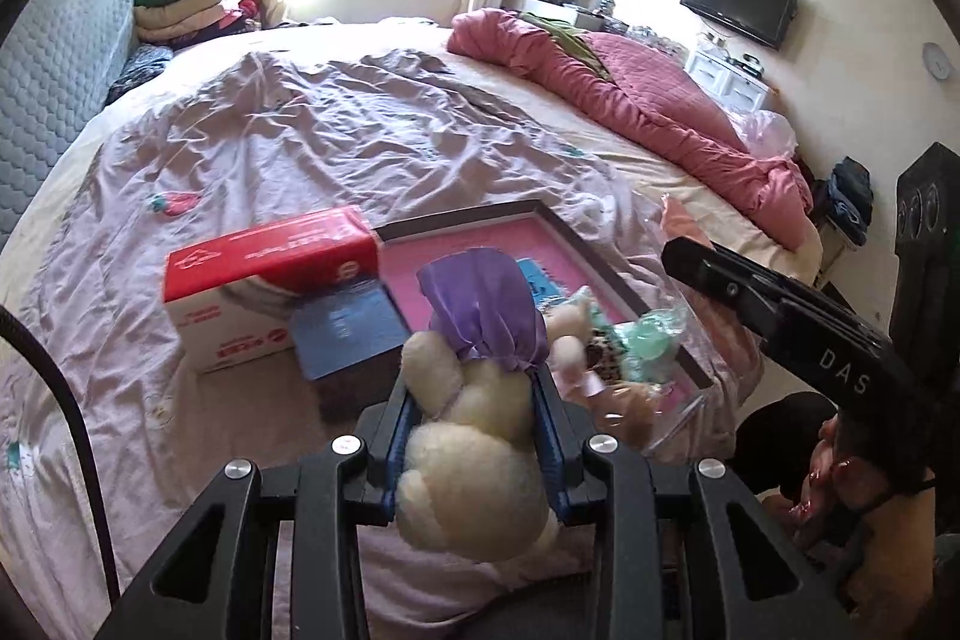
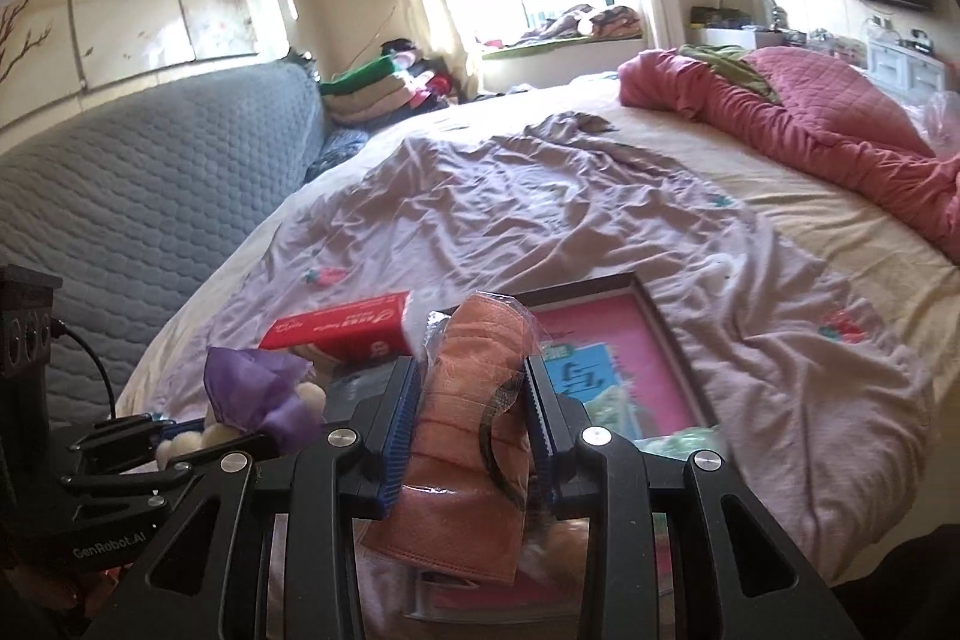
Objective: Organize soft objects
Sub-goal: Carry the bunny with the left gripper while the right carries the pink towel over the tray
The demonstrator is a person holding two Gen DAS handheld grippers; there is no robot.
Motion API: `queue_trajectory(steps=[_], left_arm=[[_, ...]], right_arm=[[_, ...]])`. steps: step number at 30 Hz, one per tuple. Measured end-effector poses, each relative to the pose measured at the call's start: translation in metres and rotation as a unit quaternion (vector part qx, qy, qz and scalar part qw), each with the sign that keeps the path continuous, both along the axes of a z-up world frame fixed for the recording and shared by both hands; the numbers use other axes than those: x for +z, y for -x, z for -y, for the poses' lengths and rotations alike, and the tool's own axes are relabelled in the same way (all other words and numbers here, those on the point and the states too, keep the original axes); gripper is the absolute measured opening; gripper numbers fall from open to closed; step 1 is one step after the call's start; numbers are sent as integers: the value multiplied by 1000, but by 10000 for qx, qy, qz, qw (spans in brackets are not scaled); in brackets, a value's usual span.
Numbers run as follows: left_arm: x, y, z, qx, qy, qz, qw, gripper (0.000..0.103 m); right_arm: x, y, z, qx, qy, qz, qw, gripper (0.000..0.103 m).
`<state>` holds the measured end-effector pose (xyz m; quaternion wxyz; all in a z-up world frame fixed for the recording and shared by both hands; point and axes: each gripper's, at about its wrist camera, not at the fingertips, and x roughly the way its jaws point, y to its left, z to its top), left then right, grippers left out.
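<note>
My left gripper (image 1: 474, 388) is shut on a cream plush toy (image 1: 474, 454) with a purple cloth hood (image 1: 486, 310), held above the bed. My right gripper (image 2: 471, 376) is shut on a salmon-pink soft item in a clear plastic wrapper (image 2: 468, 436). In the right wrist view the left gripper (image 2: 180, 436) with its plush toy (image 2: 258, 394) shows at the lower left. The right gripper's body (image 1: 780, 322) crosses the right side of the left wrist view. Below both lies a dark-framed pink tray (image 1: 480, 244) with several small soft toys (image 1: 624, 358) at its near end.
A red and white box (image 1: 270, 280) and a blue card (image 1: 348, 334) lie left of the tray on a wrinkled lilac sheet (image 1: 300, 130). A pink quilt (image 1: 630, 100) is bunched at the bed's far right. A grey padded headboard (image 2: 150, 196) stands left. A folded clothes pile (image 1: 192, 4) sits beyond.
</note>
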<state>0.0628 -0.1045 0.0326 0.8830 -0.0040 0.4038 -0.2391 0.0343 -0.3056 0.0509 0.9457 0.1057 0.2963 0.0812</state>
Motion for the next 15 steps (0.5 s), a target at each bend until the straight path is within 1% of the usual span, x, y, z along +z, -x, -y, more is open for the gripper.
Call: queue_trajectory(steps=[8,15], left_arm=[[9,2,34,-264,-47,80,9996,35],[6,2,70,-553,-189,55,9983,35]], right_arm=[[6,6,23,-175,-42,100,9998,35],[5,11,46,-322,-161,154,9992,35]])
